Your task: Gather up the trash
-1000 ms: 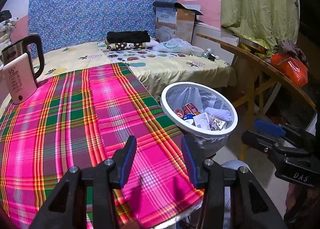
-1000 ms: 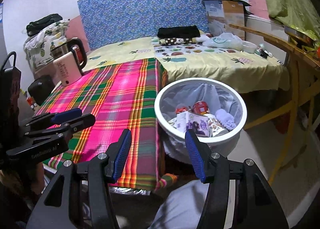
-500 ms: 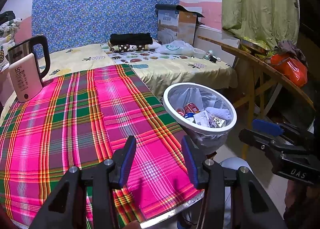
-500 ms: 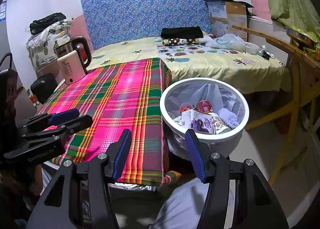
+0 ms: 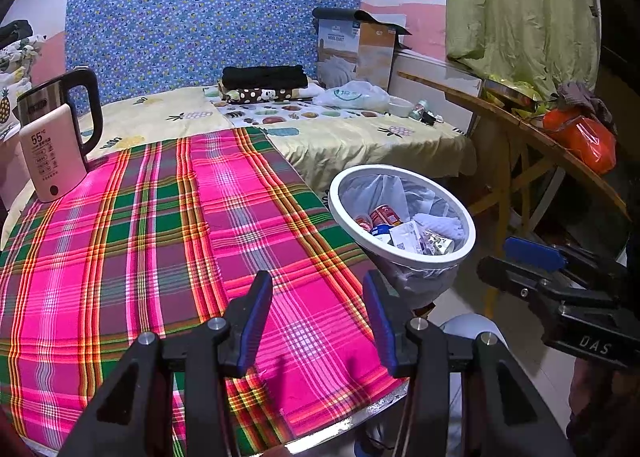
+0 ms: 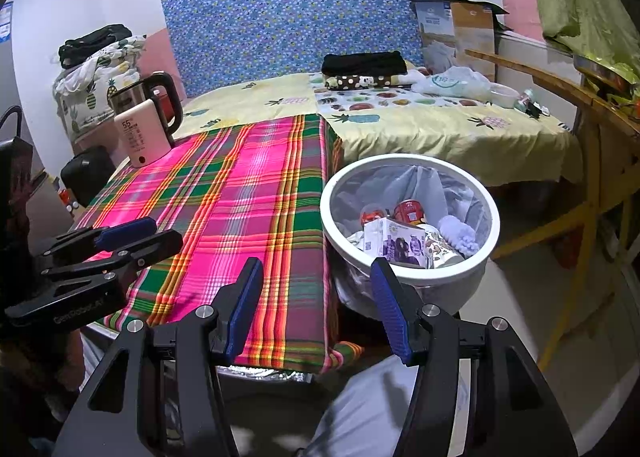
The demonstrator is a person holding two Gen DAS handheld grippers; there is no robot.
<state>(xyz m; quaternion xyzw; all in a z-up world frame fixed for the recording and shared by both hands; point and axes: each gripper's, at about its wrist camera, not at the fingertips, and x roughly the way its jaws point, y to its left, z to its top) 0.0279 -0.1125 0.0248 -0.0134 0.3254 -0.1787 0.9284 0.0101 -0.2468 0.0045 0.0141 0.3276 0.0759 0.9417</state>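
Note:
A white trash bin [image 5: 468,253] [image 6: 491,247] with a clear liner stands beside the table's right edge. It holds red cans [image 6: 408,211], a printed carton [image 6: 394,243] and crumpled paper [image 5: 438,223]. My left gripper [image 5: 318,289] is open and empty above the near part of the plaid tablecloth [image 5: 160,241]. My right gripper [image 6: 316,271] is open and empty, off the table's near edge, left of the bin. Each gripper shows in the other's view: the right [image 5: 516,271] and the left [image 6: 132,235].
An electric kettle [image 5: 56,137] [image 6: 146,121] stands at the table's far left. Behind the table is a bed [image 6: 420,121] with folded clothes and a plastic bag. A wooden table [image 5: 532,137] with an orange bag stands at the right.
Both grippers have drawn back and risen slightly, so the table and bin look a little farther away. Both stay open and empty.

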